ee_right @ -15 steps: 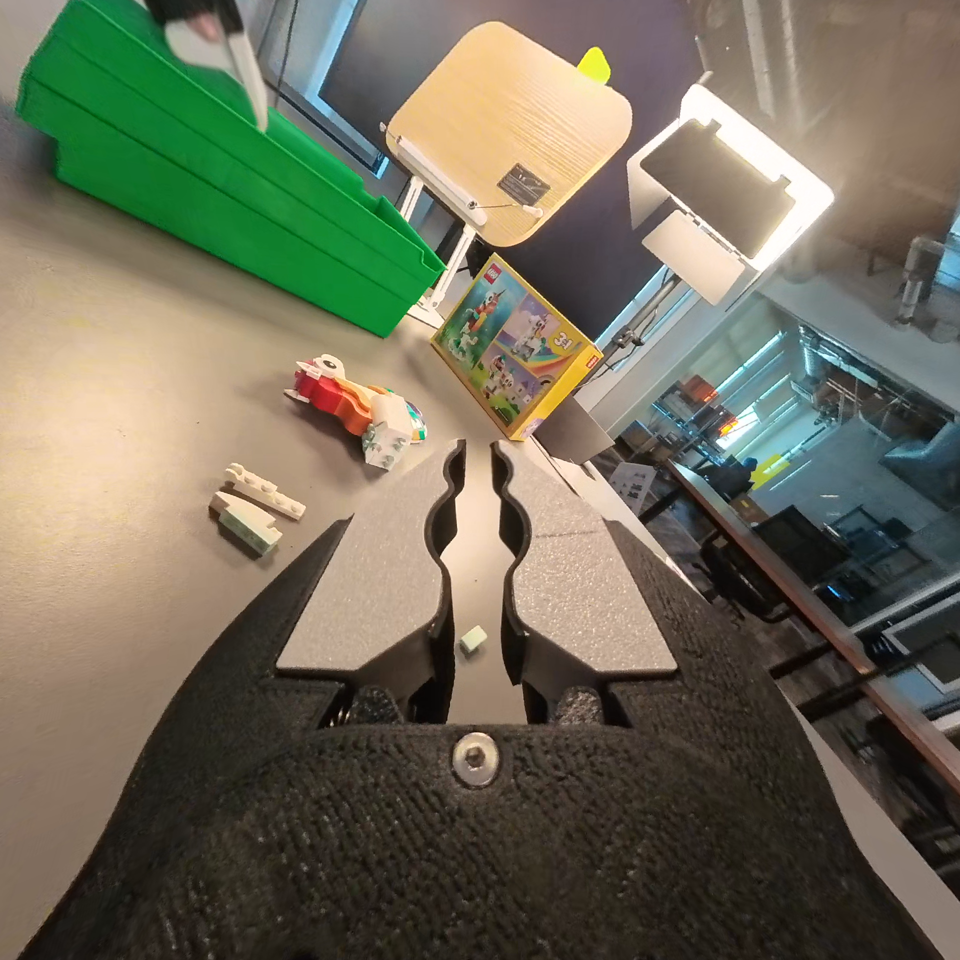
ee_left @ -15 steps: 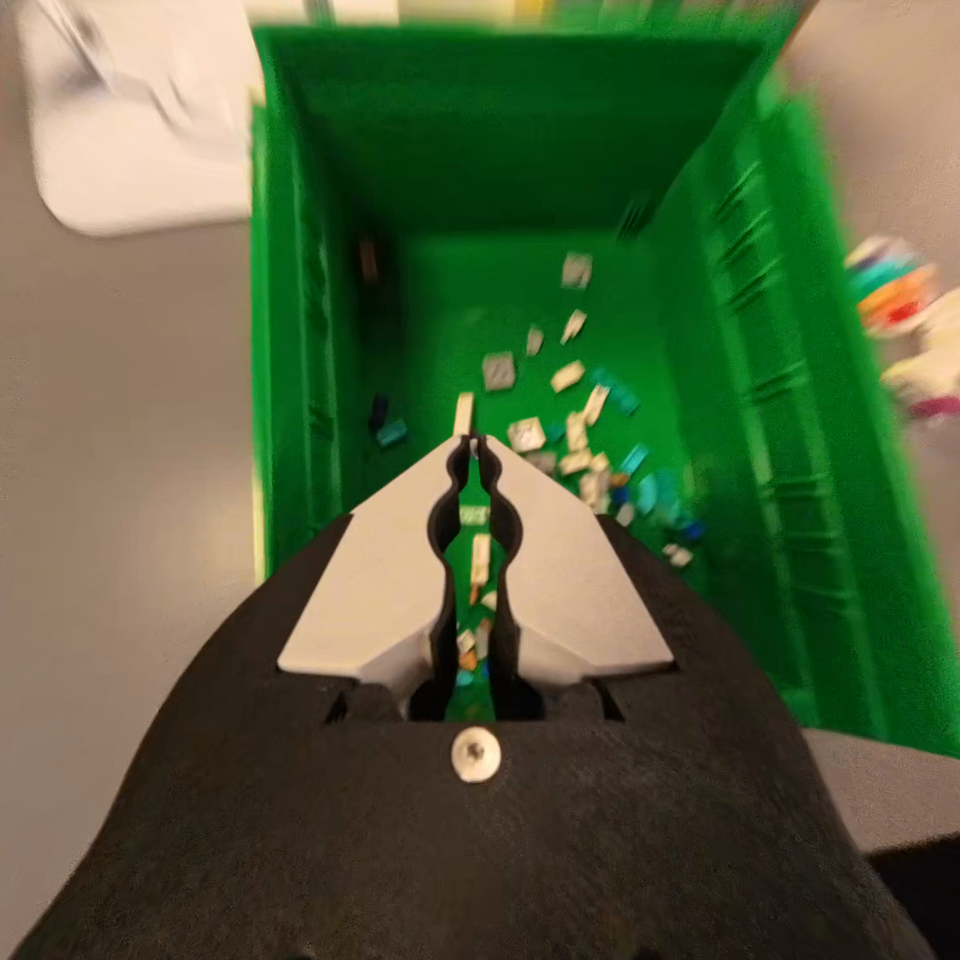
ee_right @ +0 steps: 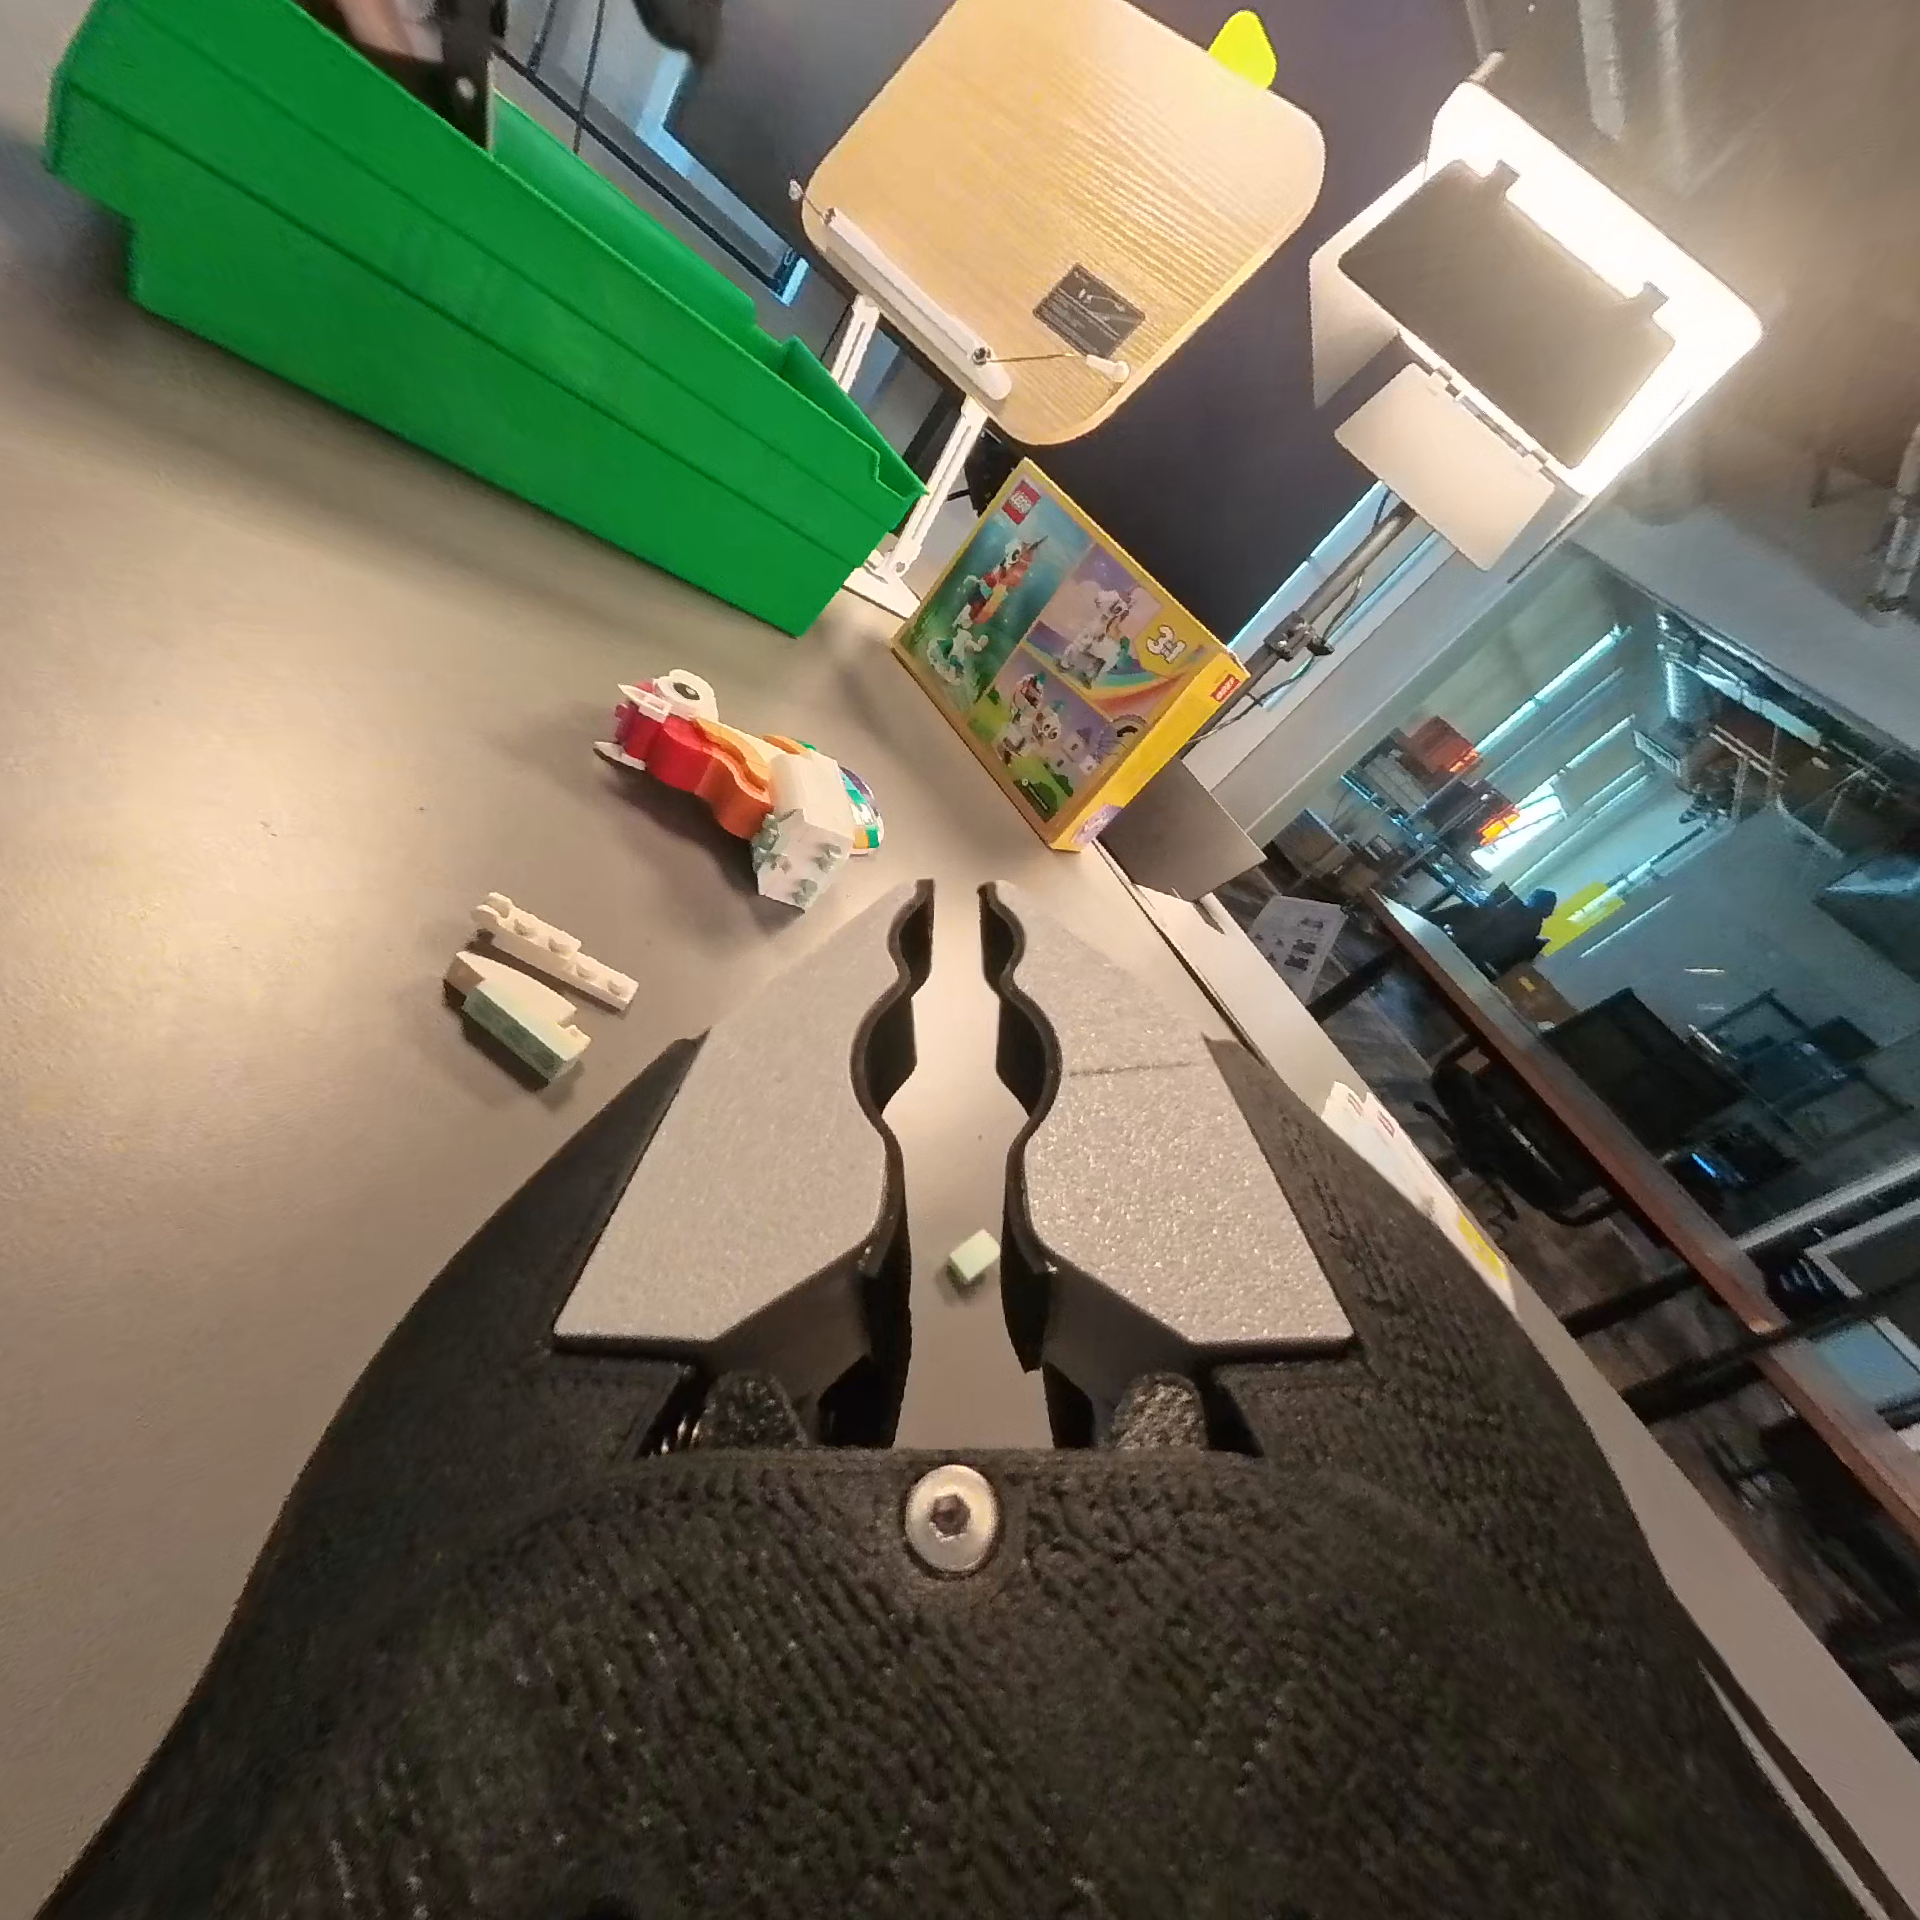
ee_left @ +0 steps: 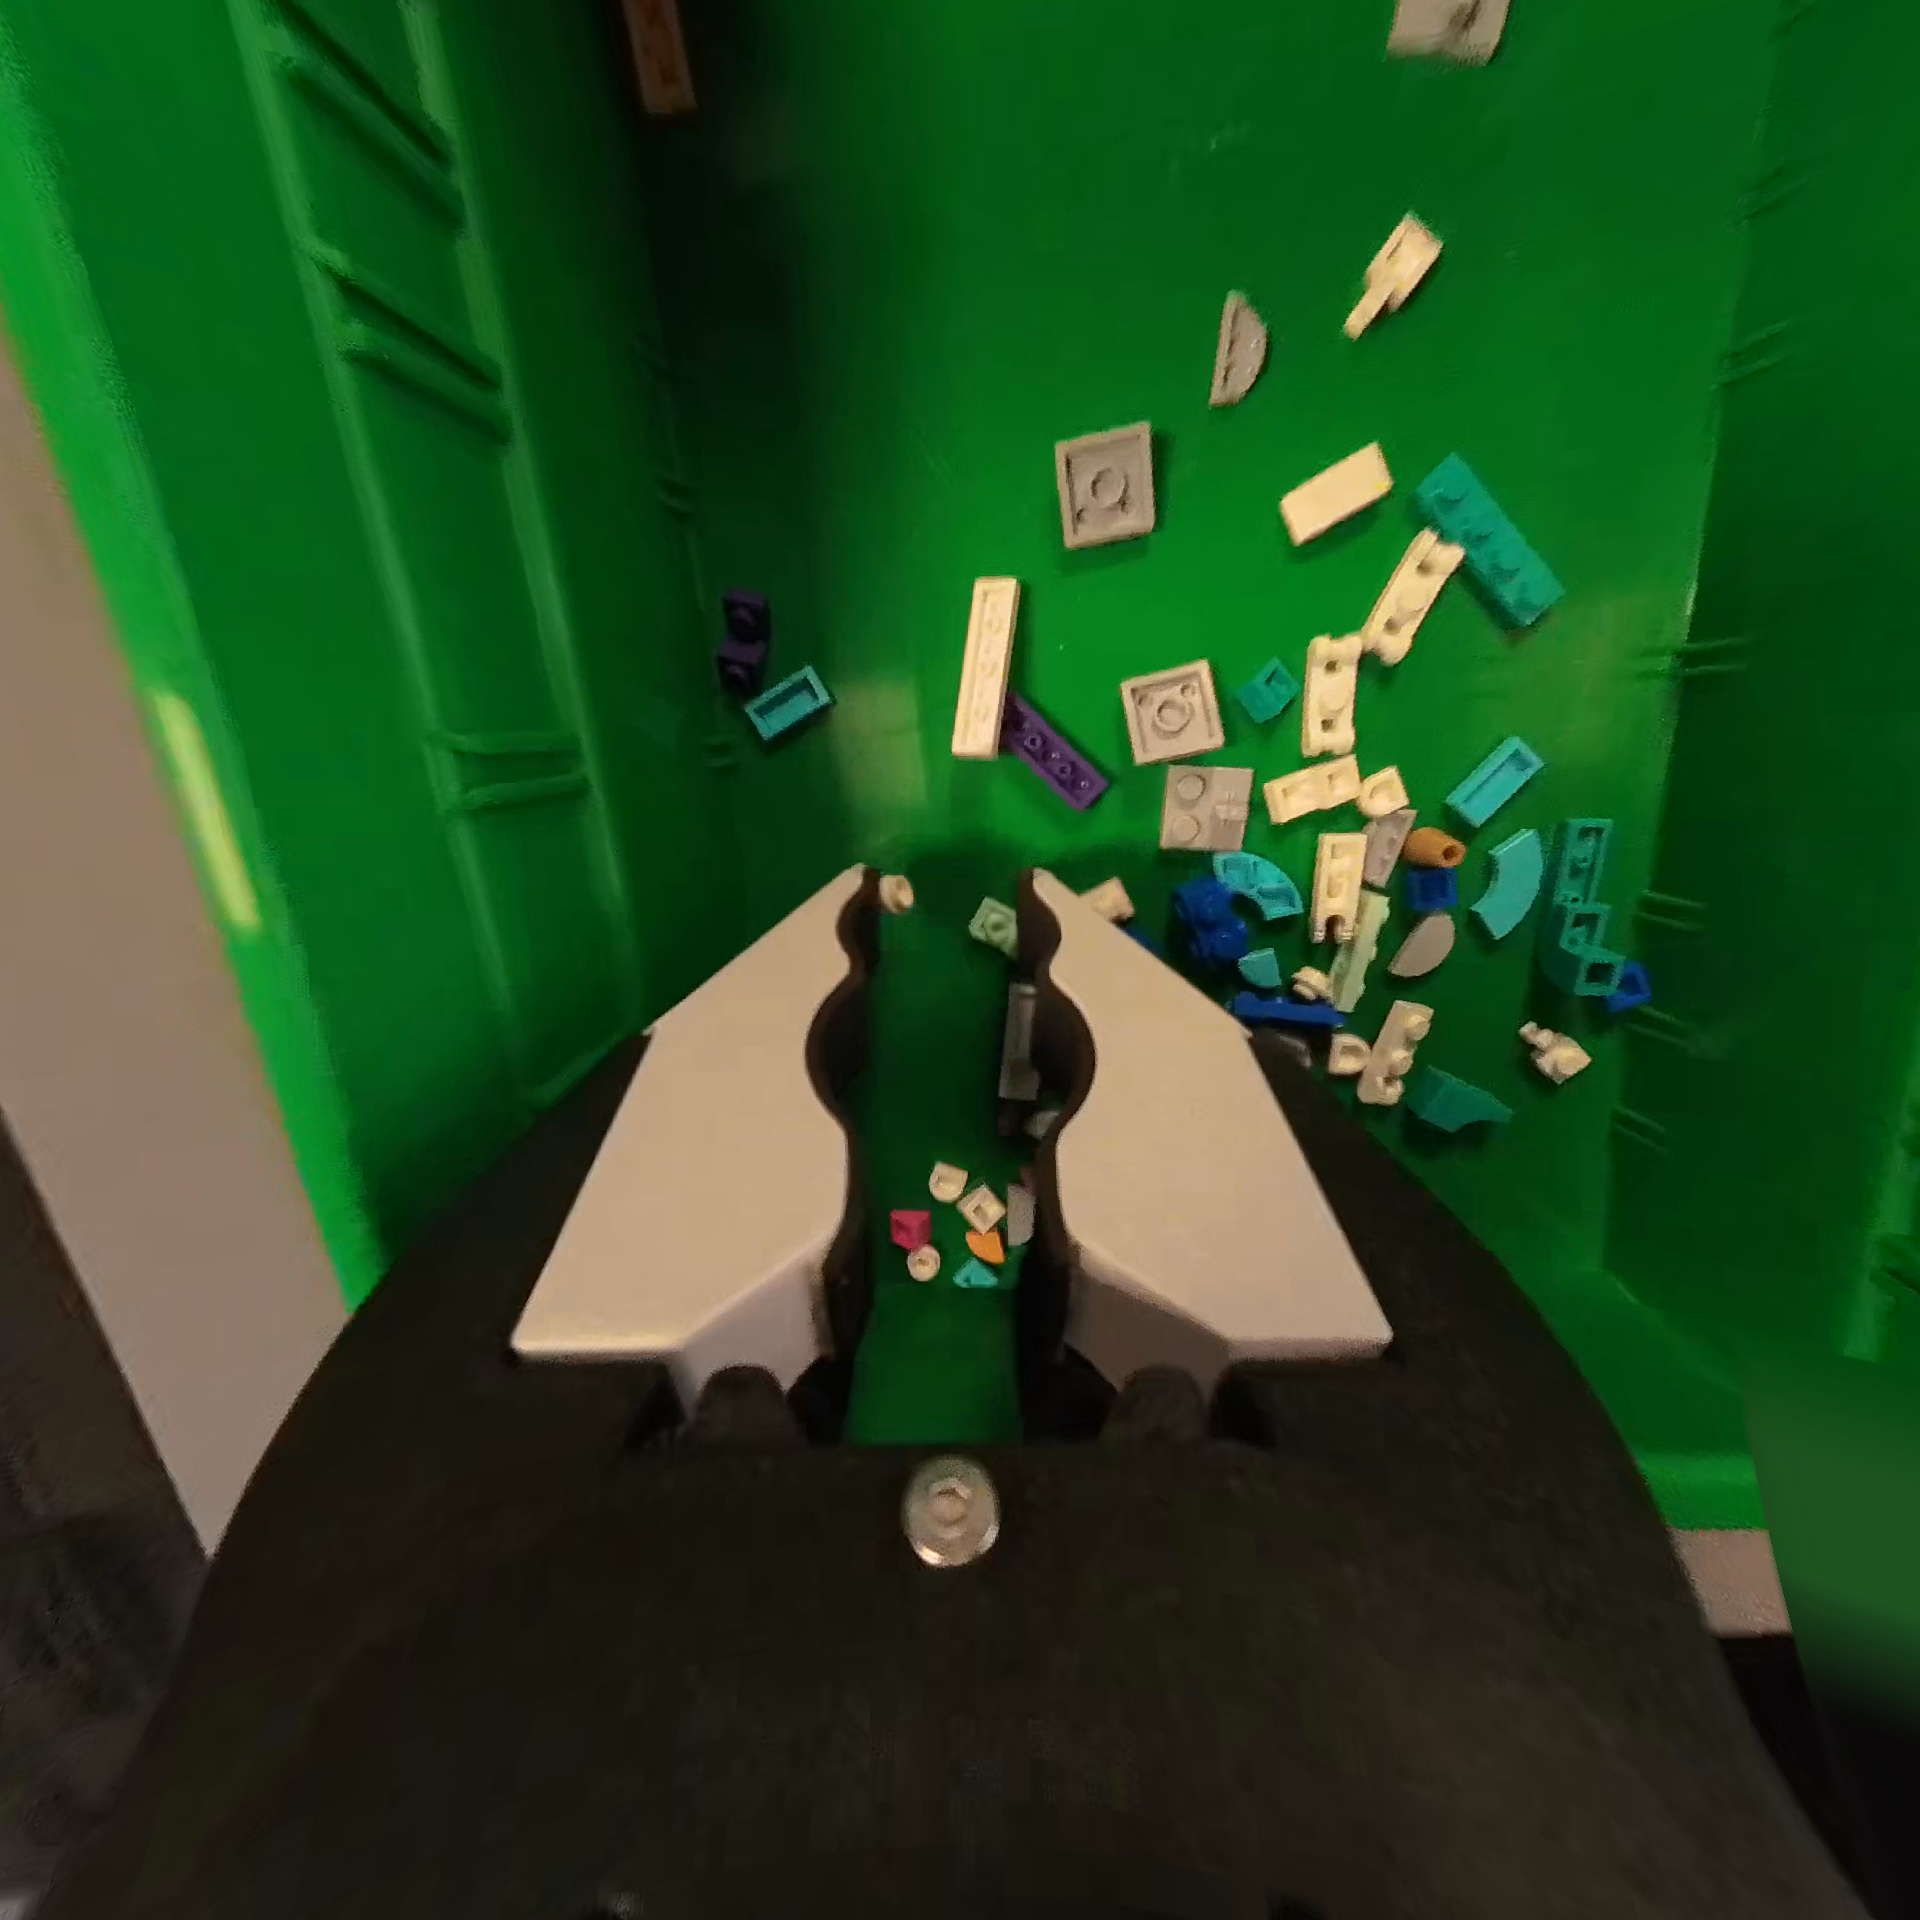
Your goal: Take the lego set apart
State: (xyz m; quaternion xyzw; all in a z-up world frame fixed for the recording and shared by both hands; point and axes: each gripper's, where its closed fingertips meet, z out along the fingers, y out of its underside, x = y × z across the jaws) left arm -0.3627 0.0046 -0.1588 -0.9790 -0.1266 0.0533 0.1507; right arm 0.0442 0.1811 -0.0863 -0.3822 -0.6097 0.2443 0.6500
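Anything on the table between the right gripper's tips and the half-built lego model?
Nothing: the right wrist view shows bare table between the right gripper and the lego model. Loose white pieces lie off to the side.

Slightly blurred, perhaps lamp-lit, fisheye-warped.

Loose bricks (ee_left: 1320,748) lie in the bin (ee_left: 416,623); on the table (ee_right: 208,831), the partial model (ee_right: 748,769) sits between bin and box (ee_right: 1070,665)
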